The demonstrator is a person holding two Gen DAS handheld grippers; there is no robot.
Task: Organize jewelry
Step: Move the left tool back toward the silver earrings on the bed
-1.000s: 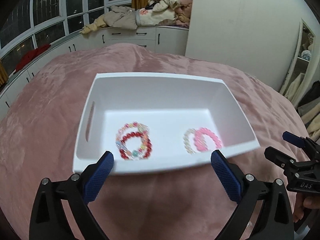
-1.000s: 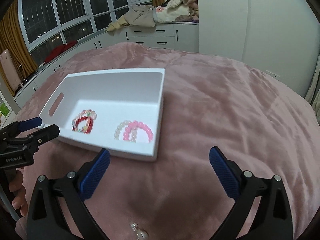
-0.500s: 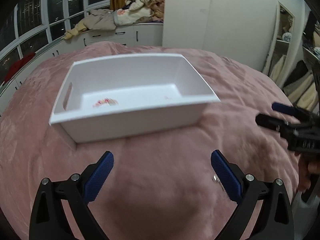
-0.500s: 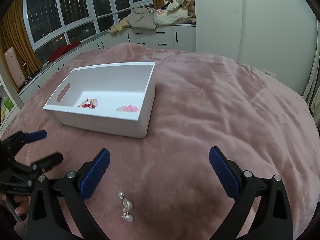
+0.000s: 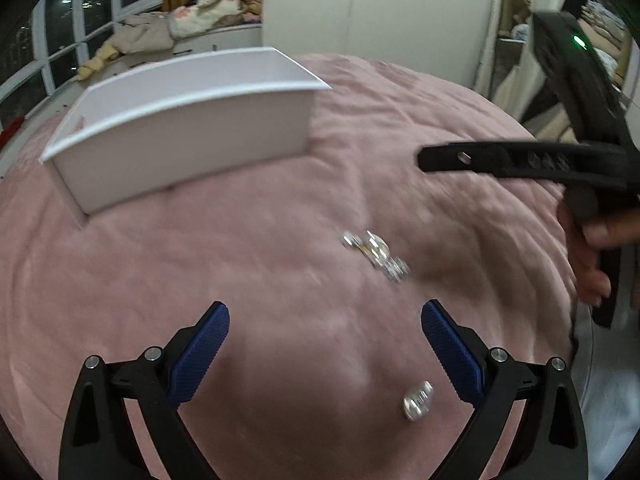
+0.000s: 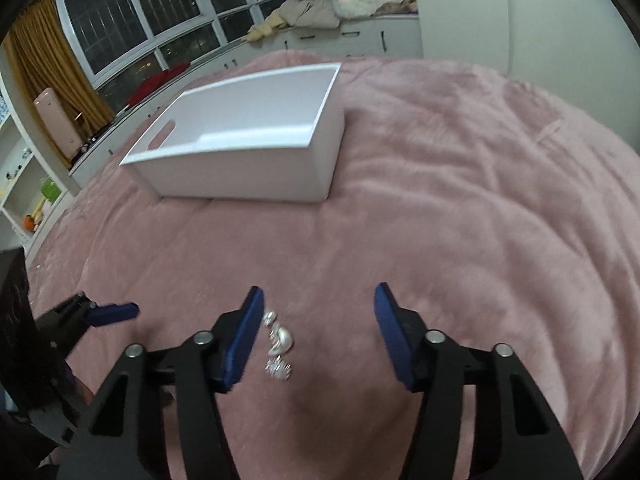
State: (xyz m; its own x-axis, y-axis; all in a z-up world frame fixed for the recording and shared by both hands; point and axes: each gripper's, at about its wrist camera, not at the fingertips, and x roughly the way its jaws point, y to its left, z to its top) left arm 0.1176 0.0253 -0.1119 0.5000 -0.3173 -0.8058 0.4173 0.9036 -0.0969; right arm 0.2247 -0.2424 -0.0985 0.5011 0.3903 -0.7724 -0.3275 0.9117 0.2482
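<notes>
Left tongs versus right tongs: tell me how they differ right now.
The left tongs are spread wider than the right tongs. The silver cluster lies between the right tongs' pads, beside the left pad; the left tongs frame bare blanket, with a lone silver piece below. Both are open and hold nothing.

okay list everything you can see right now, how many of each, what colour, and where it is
Rectangular white plastic bin: one, white, on the blanket beyond both grippers; contents hidden.
Cluster of small silver jewelry pieces: one cluster, silver, on the blanket beside the right gripper's left finger.
Single small silver piece: one, silver, on the blanket near the left gripper's right finger.
Fuzzy pink blanket: one, pink, under everything.
Pile of clothes: one, beige and cream, on the white cabinets by the window.
Left gripper: open, empty.
Right gripper: open, empty.
</notes>
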